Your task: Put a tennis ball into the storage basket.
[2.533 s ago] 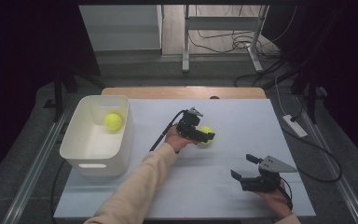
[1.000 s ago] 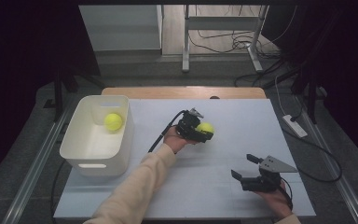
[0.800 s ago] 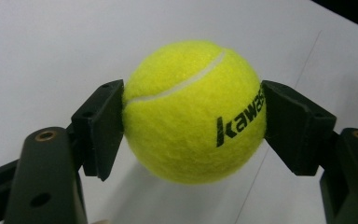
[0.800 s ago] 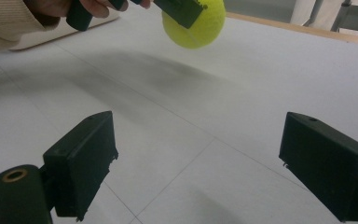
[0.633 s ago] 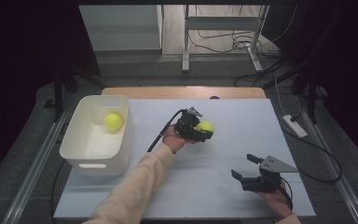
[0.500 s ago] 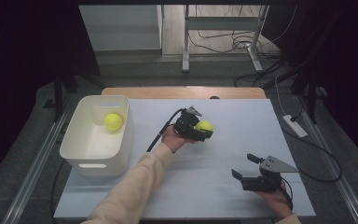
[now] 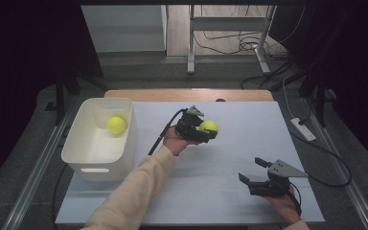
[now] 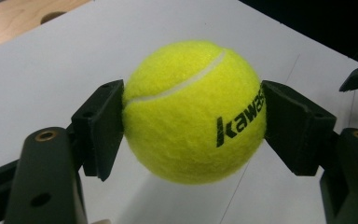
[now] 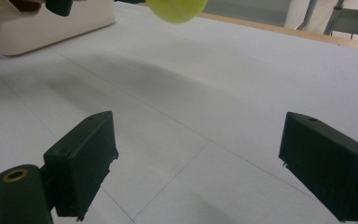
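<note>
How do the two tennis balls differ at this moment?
The held ball sits between the pads of the left tool, above the table; the other ball lies loose in the white bin. The held ball shows black lettering; the other's markings are too small to tell. Both are yellow.

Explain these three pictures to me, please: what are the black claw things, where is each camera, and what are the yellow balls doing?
No robot here: a person holds a hand-held two-jaw gripper in each hand. One picture comes from a camera above the table, looking down. The other two come from small cameras riding on the grippers, looking out between their black jaws.

The left gripper is shut on a yellow tennis ball, a pad pressing on each side, and holds it clear of the white table. The right gripper sits near the table's front right with its jaws wide apart and nothing between them.

At the table's left stands a white bin with a second tennis ball inside. My guess is the held ball goes there next.
</note>
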`<state>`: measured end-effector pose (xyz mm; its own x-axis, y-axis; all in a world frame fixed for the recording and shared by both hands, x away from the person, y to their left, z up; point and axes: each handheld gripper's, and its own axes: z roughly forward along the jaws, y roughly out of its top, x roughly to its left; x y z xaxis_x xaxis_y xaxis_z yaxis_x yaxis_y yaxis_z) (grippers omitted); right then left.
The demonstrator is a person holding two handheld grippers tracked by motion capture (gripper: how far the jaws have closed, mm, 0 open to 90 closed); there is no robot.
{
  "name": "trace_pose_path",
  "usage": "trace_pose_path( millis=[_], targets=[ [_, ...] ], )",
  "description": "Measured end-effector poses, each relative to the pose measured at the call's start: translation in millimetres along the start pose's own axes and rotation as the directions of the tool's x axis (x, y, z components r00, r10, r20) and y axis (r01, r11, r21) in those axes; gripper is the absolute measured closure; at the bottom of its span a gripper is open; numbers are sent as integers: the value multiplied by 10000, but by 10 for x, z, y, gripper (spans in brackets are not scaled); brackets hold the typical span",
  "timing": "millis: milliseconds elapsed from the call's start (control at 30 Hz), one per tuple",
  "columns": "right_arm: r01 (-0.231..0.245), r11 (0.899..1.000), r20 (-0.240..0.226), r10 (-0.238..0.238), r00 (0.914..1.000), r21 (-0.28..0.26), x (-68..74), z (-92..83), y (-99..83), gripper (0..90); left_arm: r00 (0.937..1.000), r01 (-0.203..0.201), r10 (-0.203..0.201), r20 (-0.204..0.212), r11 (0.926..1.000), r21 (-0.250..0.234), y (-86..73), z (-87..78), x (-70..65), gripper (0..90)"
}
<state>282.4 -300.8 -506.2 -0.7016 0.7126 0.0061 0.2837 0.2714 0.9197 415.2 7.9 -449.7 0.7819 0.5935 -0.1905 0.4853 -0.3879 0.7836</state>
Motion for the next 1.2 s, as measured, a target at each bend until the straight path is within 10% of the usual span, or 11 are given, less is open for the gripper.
trace_pose_path(
  millis=[1200],
  targets=[
    [-10,10000,55,10,10000,-20,0,1,1,108,9994,-174,139,-312,9932,-1148,-34,-536,-81,264]
  ],
)
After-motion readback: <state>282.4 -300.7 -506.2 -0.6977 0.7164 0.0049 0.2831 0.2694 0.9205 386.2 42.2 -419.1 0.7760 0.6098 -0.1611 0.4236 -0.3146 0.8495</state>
